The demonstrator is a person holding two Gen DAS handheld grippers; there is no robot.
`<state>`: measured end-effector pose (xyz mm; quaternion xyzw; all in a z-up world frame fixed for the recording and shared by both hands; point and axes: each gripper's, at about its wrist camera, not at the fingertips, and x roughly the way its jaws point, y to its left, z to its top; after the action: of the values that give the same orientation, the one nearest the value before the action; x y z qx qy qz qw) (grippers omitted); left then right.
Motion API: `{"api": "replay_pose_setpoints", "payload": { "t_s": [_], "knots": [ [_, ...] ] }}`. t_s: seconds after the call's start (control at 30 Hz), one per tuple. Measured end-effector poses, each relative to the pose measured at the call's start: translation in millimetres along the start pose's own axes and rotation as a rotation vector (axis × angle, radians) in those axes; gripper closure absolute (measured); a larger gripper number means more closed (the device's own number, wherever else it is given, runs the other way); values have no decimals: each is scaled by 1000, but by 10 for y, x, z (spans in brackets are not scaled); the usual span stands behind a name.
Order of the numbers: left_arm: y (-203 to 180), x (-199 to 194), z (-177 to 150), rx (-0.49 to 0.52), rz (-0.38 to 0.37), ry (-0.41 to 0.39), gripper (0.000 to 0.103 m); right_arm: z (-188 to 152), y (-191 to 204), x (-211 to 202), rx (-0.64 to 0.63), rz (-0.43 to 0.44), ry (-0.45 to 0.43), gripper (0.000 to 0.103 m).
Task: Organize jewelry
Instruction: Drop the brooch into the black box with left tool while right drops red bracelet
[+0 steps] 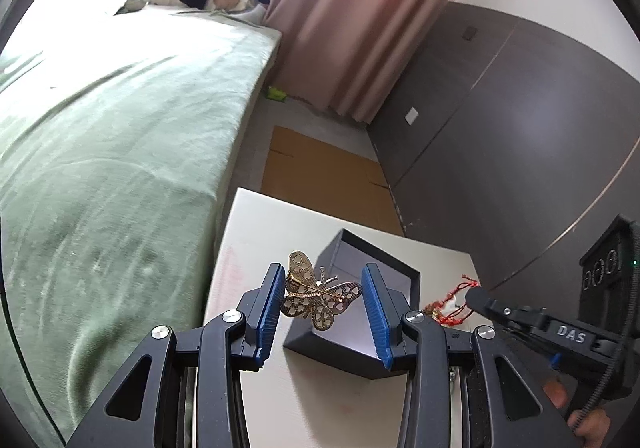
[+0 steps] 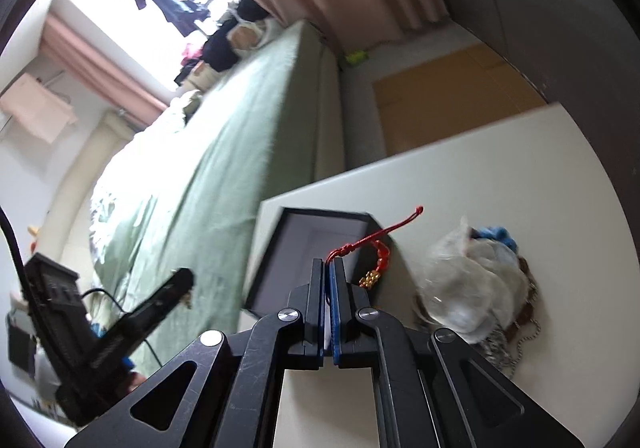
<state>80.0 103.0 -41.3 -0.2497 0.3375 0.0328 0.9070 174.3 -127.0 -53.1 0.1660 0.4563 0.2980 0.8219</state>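
A gold butterfly brooch (image 1: 316,294) sits between the blue pads of my left gripper (image 1: 324,288), above an open black box (image 1: 384,276) on the white table. The jaws stand wide; the brooch touches the left pad and nearly reaches the right pad. My right gripper (image 2: 330,264) is shut on a red cord bracelet (image 2: 374,244) with a gold charm, held beside the black box (image 2: 304,232). The right gripper also shows in the left wrist view (image 1: 476,298) with the red cord (image 1: 456,300).
A heap of clear bags and chains (image 2: 480,288) lies on the white table (image 2: 500,176) to the right. A green-covered bed (image 1: 100,148) runs along the table's left. Brown cardboard (image 1: 320,172) lies on the floor beyond, by a dark wardrobe (image 1: 520,128).
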Motion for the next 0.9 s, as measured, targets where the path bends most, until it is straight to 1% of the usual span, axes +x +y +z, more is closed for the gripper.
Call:
{"api": "replay_pose_setpoints", "payload": {
  "t_s": [0.1, 0.23, 0.3, 0.37, 0.4, 0.43, 0.57, 0.6, 0.63, 0.67, 0.7, 0.73, 0.77, 0.8, 0.87, 0.9],
  "knots": [
    [56, -19, 22, -15, 4, -8, 62, 28, 191, 26, -41, 35, 1, 99],
    [71, -12, 24, -17, 9, -7, 62, 16, 287, 94, -68, 101, 2, 99],
    [59, 2, 17, -11, 6, -2, 62, -10, 291, 191, -85, 75, 28, 90],
    [31, 44, 6, -9, 3, 5, 62, -36, 220, 246, -60, 49, 58, 59],
    [13, 63, 2, -8, -2, 9, 62, -43, 175, 245, -44, 35, 51, 56],
    [-13, 91, -4, -5, -8, 15, 62, -50, 116, 208, -28, 20, 34, 54],
    [-191, 209, -38, 29, -21, 34, 62, -49, -105, 48, 25, 18, 17, 53],
    [-236, 231, -50, 39, -25, 36, 62, -55, -163, -12, 36, 8, 6, 52],
    [-292, 258, -62, 47, -38, 36, 62, -65, -230, -71, 48, -4, -2, 49],
    [-330, 275, -72, 52, -49, 35, 62, -69, -286, -113, 60, -15, -8, 48],
    [-374, 293, -76, 57, -49, 34, 59, -72, -352, -167, 73, -25, -14, 48],
    [-420, 317, -75, 66, -45, 38, 54, -71, -413, -216, 86, -30, -19, 48],
    [-460, 339, -74, 74, -39, 43, 36, -68, -460, -263, 96, -33, -23, 48],
    [-489, 347, -78, 79, -29, 40, 22, -54, -519, -326, 108, -37, -30, 48],
    [-524, 324, -113, 88, -1, 3, 19, -27, -603, -429, 128, -34, -47, 48],
    [-536, 322, -127, 91, 4, 2, 19, -19, -655, -500, 140, -32, -57, 48]
  ]
}}
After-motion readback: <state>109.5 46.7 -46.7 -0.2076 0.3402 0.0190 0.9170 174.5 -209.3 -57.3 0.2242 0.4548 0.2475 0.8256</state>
